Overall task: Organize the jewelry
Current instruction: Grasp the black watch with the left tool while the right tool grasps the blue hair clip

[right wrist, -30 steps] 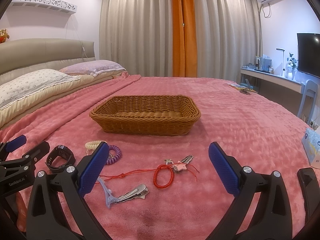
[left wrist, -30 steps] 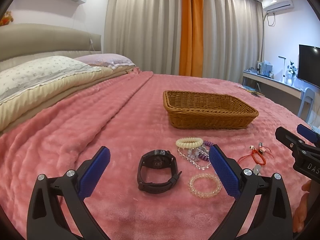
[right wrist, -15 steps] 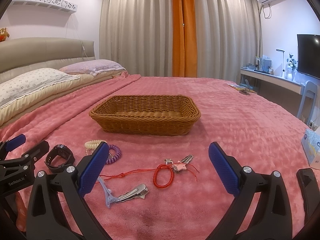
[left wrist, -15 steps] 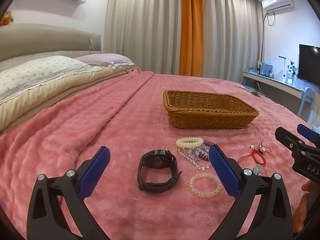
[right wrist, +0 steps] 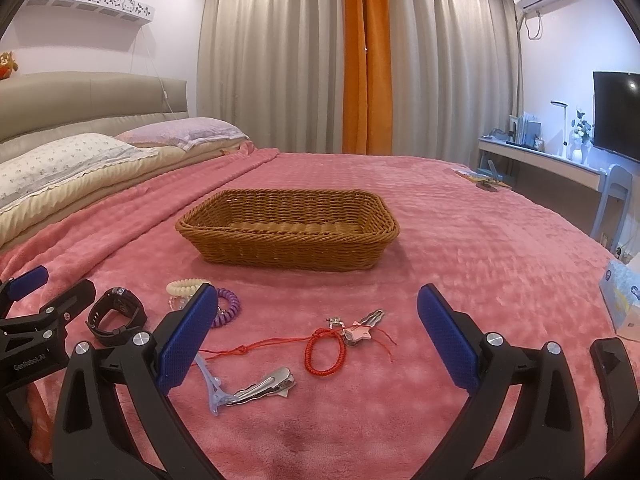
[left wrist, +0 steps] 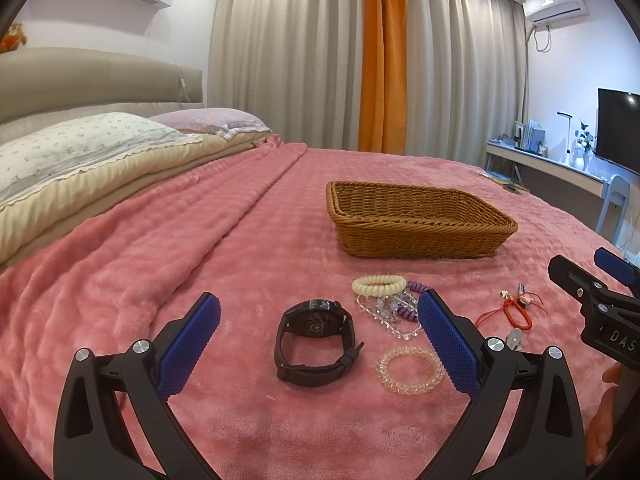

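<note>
A brown wicker basket (left wrist: 420,220) (right wrist: 288,232) stands empty on the pink bed. In front of it lie a black watch (left wrist: 316,340) (right wrist: 116,316), a cream coil hair tie (left wrist: 378,283), a purple coil tie (right wrist: 228,308), a clear bead necklace (left wrist: 394,320), a clear bracelet (left wrist: 410,368), a red cord bracelet (right wrist: 325,352) with small charms (right wrist: 356,324), and silver hair clips (right wrist: 262,388). My left gripper (left wrist: 320,336) is open, low over the watch. My right gripper (right wrist: 318,332) is open, low over the red bracelet.
Pillows (left wrist: 80,152) and a padded headboard are at the left. Curtains hang behind the bed. A desk (right wrist: 544,160) with a lamp, a TV and a chair are at the right. A tissue pack (right wrist: 620,300) lies on the bed's right side.
</note>
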Demonstrator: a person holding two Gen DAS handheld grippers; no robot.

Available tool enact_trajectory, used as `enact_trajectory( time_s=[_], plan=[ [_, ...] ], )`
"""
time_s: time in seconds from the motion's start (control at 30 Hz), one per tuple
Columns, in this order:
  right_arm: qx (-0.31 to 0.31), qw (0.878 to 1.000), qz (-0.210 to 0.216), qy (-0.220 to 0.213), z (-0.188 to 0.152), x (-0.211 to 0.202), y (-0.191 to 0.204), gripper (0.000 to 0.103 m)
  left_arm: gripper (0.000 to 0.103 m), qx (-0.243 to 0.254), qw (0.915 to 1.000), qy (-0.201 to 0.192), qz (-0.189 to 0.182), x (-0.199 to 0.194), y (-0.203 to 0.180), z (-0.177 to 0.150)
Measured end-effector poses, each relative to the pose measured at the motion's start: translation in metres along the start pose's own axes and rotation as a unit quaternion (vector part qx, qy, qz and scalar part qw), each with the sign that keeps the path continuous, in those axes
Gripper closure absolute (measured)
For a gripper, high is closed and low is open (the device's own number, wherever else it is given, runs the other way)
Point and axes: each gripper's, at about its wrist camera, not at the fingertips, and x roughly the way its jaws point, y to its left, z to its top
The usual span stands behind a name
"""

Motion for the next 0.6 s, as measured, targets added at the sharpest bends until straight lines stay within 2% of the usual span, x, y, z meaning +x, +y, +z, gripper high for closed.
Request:
enact_trajectory(
  time_s=[0.13,0.3,0.37,0.5,0.6],
  plan=[
    [-0.006,1.0,-0.01,0.002,0.001,0.001,0.004,0.008,0.007,-0.012,0.9999,0.002,-0.005,-0.001,0.004,-0.002],
    [-0.007,1.0,-0.015,0.0,0.002,0.0,0.002,0.008,0.008,-0.06,0.9969,0.027,-0.044,-0.007,0.031,0.005],
    [-0.007,1.0,-0.018,0.006,0.003,0.001,0.002,0.008,0.008,-0.065,0.9948,0.042,-0.065,-0.01,0.041,0.011],
    [0.0,1.0,-0.016,0.024,0.007,0.005,-0.002,0.008,0.008,-0.061,0.9922,0.082,-0.072,-0.01,0.057,0.025],
    [-0.002,0.999,-0.007,0.053,0.009,0.01,-0.004,0.011,0.009,-0.066,0.9863,0.125,-0.085,0.003,0.067,0.03]
  ],
)
